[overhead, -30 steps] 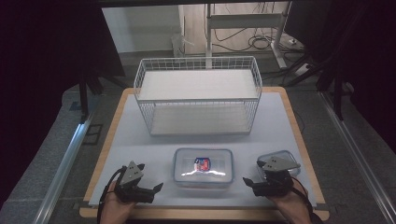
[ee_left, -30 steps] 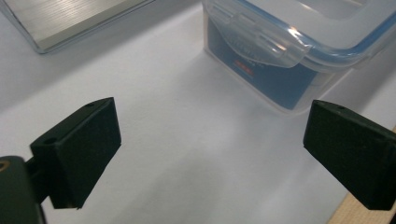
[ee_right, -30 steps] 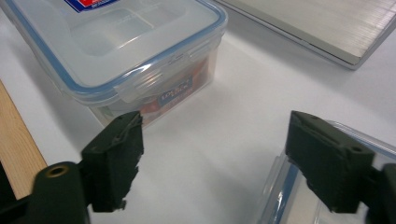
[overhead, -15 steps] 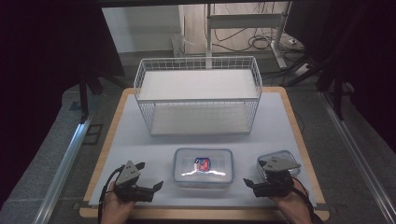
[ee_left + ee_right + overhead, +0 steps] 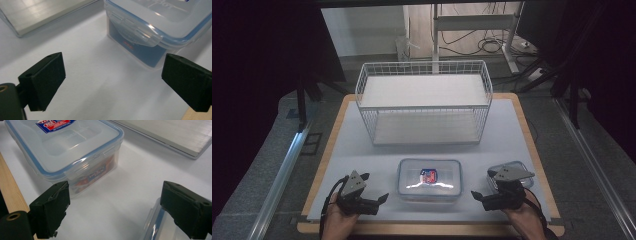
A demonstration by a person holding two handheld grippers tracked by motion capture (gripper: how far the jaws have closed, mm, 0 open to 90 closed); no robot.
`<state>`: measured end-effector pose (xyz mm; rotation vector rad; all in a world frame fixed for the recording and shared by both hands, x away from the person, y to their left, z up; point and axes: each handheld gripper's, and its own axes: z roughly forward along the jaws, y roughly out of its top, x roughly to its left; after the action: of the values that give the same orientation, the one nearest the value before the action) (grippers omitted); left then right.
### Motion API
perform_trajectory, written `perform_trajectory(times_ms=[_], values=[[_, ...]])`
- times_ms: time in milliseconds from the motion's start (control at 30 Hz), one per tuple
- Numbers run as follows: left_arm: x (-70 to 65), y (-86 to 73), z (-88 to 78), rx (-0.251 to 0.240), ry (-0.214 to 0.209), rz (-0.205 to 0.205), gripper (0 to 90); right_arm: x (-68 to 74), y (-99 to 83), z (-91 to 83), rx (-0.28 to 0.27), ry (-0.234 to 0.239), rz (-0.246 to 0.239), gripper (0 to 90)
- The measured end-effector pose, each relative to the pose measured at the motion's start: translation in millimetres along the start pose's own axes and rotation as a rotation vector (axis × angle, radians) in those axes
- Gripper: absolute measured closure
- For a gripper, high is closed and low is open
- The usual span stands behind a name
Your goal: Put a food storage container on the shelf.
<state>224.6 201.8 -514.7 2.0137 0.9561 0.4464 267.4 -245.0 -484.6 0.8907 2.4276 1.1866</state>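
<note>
A clear lidded food container [image 5: 429, 179] with a blue seal and a red-and-blue label stands at the front middle of the white mat. My left gripper [image 5: 375, 187] lies to its left, pointing at it, with the jaws open and empty. In the left gripper view the container [image 5: 155, 30] stands just beyond the right pad, and the left gripper [image 5: 112, 82] holds nothing. My right gripper [image 5: 481, 184] lies to the container's right. Its jaws have just been opening and nothing is between them. The right gripper view shows the container [image 5: 65, 150] ahead of the left pad of the right gripper [image 5: 117, 212].
A white wire basket [image 5: 424, 102] with two shelves stands at the back middle of the mat [image 5: 337, 150]. A second, smaller clear container [image 5: 518, 169] sits under my right hand, and its rim [image 5: 155, 227] shows by the right pad. The wooden board edge [image 5: 10, 190] runs close.
</note>
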Motion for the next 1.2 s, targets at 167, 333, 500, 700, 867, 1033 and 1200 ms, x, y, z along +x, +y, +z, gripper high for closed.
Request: perform_trajectory(times_ms=[167, 333, 500, 700, 867, 1033, 1200], values=[[-2.2, 9.0, 2.5, 0.047, -0.006, -0.026, 4.0, 1.1, 4.4, 0.6, -0.010, 0.012, 0.018, 6.9], [-1.1, 19.2, 3.5, 0.057, -0.020, -0.043, 2.9, 0.9, 9.7, 2.8, 0.000, 0.029, 0.049, 5.0], [4.0, 27.8, 7.8, 0.039, -0.064, -0.093, 2.1, -0.6, 12.9, 10.0, 0.027, 0.064, 0.083, 2.3], [3.2, 38.3, 18.3, 0.063, -0.165, -0.106, 4.0, -1.6, 20.2, 16.3, 0.062, 0.125, 0.126, 1.8], [1.4, 46.0, 31.4, 0.088, -0.203, -0.101, 5.0, 0.3, 27.0, 25.6, 0.098, 0.144, 0.117, 3.4], [6.5, 48.1, 42.2, 0.105, -0.256, -0.145, 7.9, 2.8, 32.6, 36.7, 0.131, 0.164, 0.128, 8.7], [10.5, 46.7, 50.5, 0.126, -0.321, -0.192, 11.1, 0.0, 34.9, 44.3, 0.146, 0.213, 0.194, 12.8]])
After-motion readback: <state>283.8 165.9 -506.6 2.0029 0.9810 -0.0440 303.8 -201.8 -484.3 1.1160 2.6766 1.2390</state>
